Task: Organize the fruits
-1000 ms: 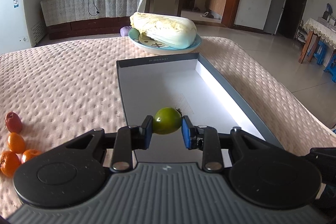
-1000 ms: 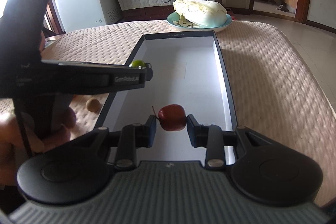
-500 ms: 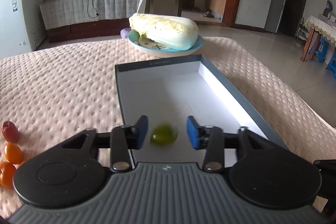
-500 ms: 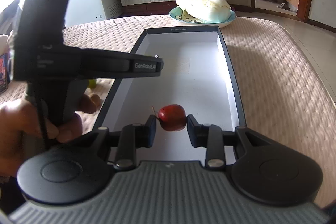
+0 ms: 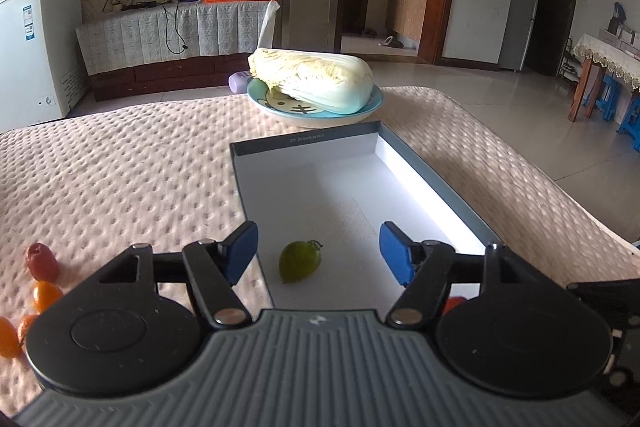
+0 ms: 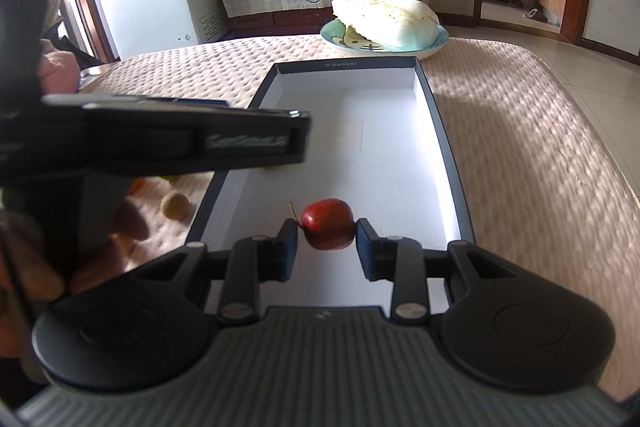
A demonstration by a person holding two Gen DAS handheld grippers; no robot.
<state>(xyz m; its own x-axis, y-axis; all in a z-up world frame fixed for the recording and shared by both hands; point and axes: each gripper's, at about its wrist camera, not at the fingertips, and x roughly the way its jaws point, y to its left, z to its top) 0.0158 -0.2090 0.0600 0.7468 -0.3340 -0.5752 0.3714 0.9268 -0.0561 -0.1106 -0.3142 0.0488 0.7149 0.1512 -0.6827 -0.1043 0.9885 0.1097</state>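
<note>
Smooth, teardrop-shaped green fruit (image 5: 300, 261) lies loose on the matte white floor of the shallow dark-rimmed box (image 5: 436, 169), left gripper (image 5: 319, 254) opening wide around it, pads clear. At three o'clock, right gripper (image 6: 326, 242) pinches a glossy round red fruit (image 6: 328, 229) above the box.

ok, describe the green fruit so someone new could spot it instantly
Find the long shallow box with the white floor, in front of the cabbage plate. The green fruit lies on that floor at the near left corner, between the left claw's opening jaws, untouched. It is the only green one; the right claw holds a red fruit.
</note>
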